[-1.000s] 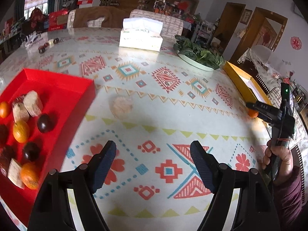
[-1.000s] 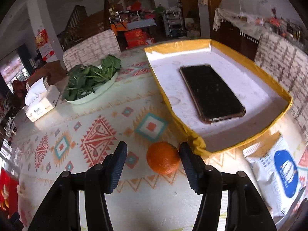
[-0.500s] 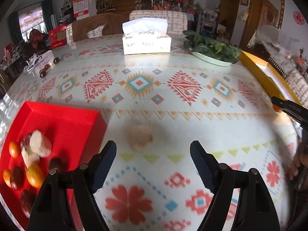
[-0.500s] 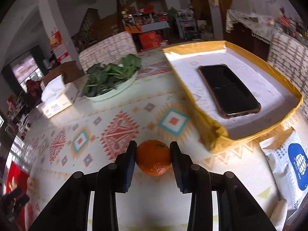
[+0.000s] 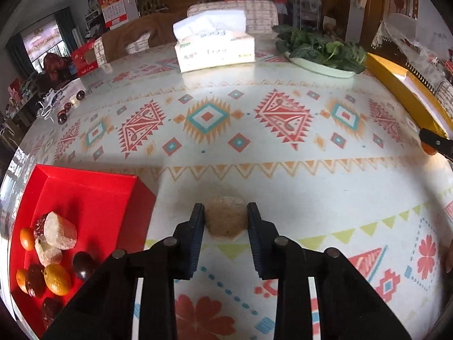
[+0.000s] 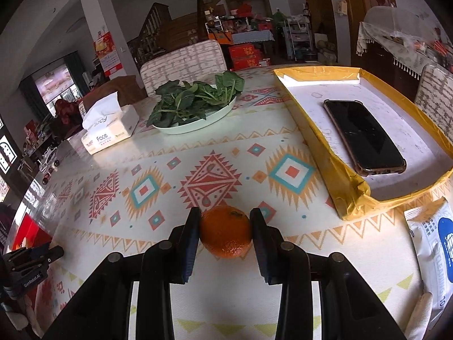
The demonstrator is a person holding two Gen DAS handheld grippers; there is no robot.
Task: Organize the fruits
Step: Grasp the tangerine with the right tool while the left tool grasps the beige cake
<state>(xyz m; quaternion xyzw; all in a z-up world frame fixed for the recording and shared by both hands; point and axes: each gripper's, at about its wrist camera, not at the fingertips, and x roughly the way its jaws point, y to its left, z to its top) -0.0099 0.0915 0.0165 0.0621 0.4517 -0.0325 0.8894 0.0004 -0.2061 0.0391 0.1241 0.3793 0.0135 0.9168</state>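
- Presently, two pickups are judged to be in hand at once, with fruit being gathered toward the red tray [image 5: 85,192].
- The left tongs [image 5: 226,218] are seen closed against a pale, rough-skinned round piece [image 5: 225,220], which sits on the patterned surface [image 5: 283,175] between the two pads; whether it has been lifted cannot be told.
- The red tray lies just to the left of the left tongs, and small oranges, dark round fruits and pale chunks are held in it.
- The right tongs [image 6: 226,231] are clamped on an orange [image 6: 226,231]; contact with the surface below cannot be settled.
- A yellow-edged tray [image 6: 351,195] with a phone [image 6: 363,136] in it lies ahead and to the right of the right tongs.
- The next move is judged to call for a steady squeeze, a lift, and a carry leftward to the red tray, with the tray wall cleared before release.
- On the tissue box [image 6: 109,134], ahead and to the left of the right tongs, "Face" can be read.
- On the white packet [image 6: 436,252] at the right, part of "CLEANING" is legible; other print is too small to read.
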